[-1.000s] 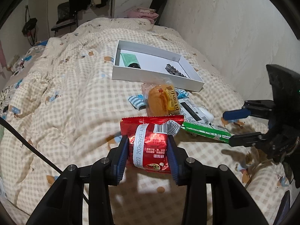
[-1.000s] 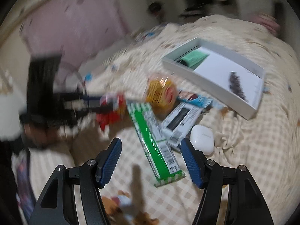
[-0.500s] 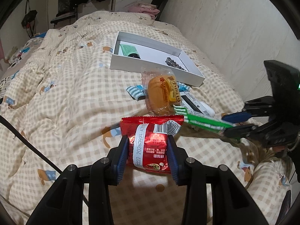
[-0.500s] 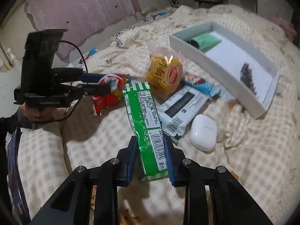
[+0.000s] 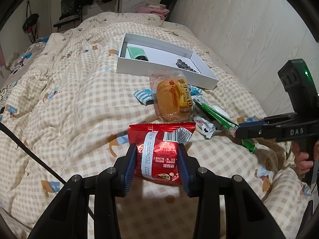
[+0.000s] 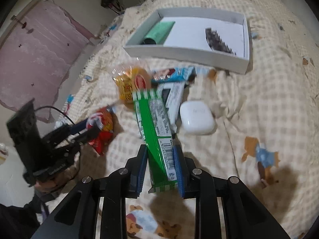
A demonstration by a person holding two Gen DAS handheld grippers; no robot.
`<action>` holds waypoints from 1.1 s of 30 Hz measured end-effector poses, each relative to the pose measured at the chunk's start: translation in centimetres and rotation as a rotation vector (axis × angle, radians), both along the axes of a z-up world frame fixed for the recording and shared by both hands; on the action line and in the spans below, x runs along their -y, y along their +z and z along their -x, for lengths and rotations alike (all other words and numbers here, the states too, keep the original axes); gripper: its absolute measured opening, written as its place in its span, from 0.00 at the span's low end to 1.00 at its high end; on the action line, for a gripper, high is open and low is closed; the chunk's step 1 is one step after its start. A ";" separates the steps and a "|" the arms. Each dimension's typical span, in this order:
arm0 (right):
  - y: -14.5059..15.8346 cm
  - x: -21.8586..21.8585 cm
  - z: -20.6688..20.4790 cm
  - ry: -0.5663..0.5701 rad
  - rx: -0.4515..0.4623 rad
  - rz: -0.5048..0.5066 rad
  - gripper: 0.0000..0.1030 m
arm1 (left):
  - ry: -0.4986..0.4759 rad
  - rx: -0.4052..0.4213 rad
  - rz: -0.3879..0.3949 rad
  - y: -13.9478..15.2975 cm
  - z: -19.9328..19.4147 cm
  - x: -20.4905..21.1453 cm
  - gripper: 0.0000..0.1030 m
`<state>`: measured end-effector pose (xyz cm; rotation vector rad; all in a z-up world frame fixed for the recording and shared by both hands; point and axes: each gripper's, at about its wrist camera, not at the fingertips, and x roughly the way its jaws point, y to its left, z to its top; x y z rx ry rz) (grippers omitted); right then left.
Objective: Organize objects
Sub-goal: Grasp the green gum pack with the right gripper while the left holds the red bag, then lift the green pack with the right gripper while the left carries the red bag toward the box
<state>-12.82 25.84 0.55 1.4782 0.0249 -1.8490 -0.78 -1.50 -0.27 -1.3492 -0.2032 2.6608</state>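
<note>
My left gripper (image 5: 157, 159) is shut on a red snack packet (image 5: 160, 149) and holds it above the checked quilt. My right gripper (image 6: 159, 165) is shut on a long green packet (image 6: 154, 127), lifted and tilted; it also shows in the left wrist view (image 5: 219, 119). A white open box (image 6: 185, 53) lies farther back and holds a green tube (image 6: 159, 32) and a dark clip (image 6: 218, 40). A bun in clear wrap (image 5: 173, 99), a blue striped packet (image 5: 142, 97), a white packet (image 6: 174, 99) and a white earbud case (image 6: 197, 120) lie between.
The bed's checked quilt (image 5: 79, 99) is rumpled on the left. A pale wall (image 5: 249, 29) runs along the right side in the left wrist view. Chairs with clothes (image 5: 67, 14) stand beyond the bed's far end. A pink curtain (image 6: 33, 59) hangs at the left in the right wrist view.
My right gripper has closed on the green packet and lifted it off the quilt, swinging it up. My left gripper keeps its hold on the red packet and has barely moved.
</note>
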 end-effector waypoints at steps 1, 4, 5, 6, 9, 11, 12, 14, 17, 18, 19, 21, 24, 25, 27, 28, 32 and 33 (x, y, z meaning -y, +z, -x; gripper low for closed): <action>0.1 0.0 -0.2 0.008 -0.019 0.001 0.27 | 0.000 0.001 -0.001 0.0 0.0 0.0 0.42; 0.4 0.3 -0.7 0.057 -0.069 -0.007 0.27 | 0.000 0.004 -0.002 -0.1 0.0 0.0 0.42; 0.6 0.4 -1.0 0.075 -0.086 -0.010 0.27 | 0.000 0.003 -0.002 -0.1 0.1 0.0 0.42; 0.7 0.5 -1.4 0.098 -0.098 -0.008 0.27 | 0.000 0.003 -0.003 -0.1 0.1 0.0 0.42; 0.8 0.5 -1.9 0.133 -0.127 -0.002 0.28 | -0.001 0.004 -0.002 -0.1 0.1 0.0 0.42; 0.9 0.6 -2.3 0.168 -0.150 0.006 0.28 | -0.001 0.004 -0.001 -0.2 0.0 0.0 0.42; 0.9 0.6 -2.4 0.180 -0.150 0.010 0.29 | -0.001 0.004 -0.001 -0.2 0.1 0.0 0.42; 0.6 1.0 -2.4 0.211 -0.140 0.002 0.29 | -0.002 0.004 0.000 -0.2 0.0 0.0 0.42; 0.3 1.4 -2.4 0.266 -0.148 -0.017 0.30 | -0.002 0.004 0.000 -0.2 0.1 0.1 0.42; 0.3 1.5 -2.3 0.279 -0.146 -0.019 0.30 | -0.002 0.004 -0.001 -0.2 0.0 0.0 0.42; 0.2 1.6 -2.2 0.295 -0.135 -0.023 0.30 | -0.002 0.004 -0.001 -0.2 0.0 0.0 0.42; 0.1 1.5 -2.0 0.304 -0.132 -0.024 0.30 | -0.002 0.004 0.000 -0.1 0.0 0.0 0.42; 0.1 1.6 -2.1 0.344 -0.136 -0.041 0.38 | -0.002 0.004 -0.001 -0.1 0.0 0.0 0.42; 0.1 1.7 -2.2 0.358 -0.142 -0.048 0.48 | -0.002 0.004 -0.001 -0.2 0.1 0.0 0.42; -0.2 1.8 -2.2 0.363 -0.134 -0.055 0.49 | -0.002 0.004 -0.001 -0.1 0.0 0.0 0.42; -0.5 1.8 -2.1 0.358 -0.119 -0.056 0.49 | -0.002 0.003 -0.001 -0.2 0.0 0.0 0.42; -0.9 1.5 -1.7 0.309 -0.071 -0.048 0.29 | -0.002 0.003 -0.001 -0.2 0.0 0.0 0.42; -0.9 1.4 -1.6 0.290 -0.065 -0.044 0.29 | -0.002 0.003 -0.001 -0.2 0.0 0.0 0.42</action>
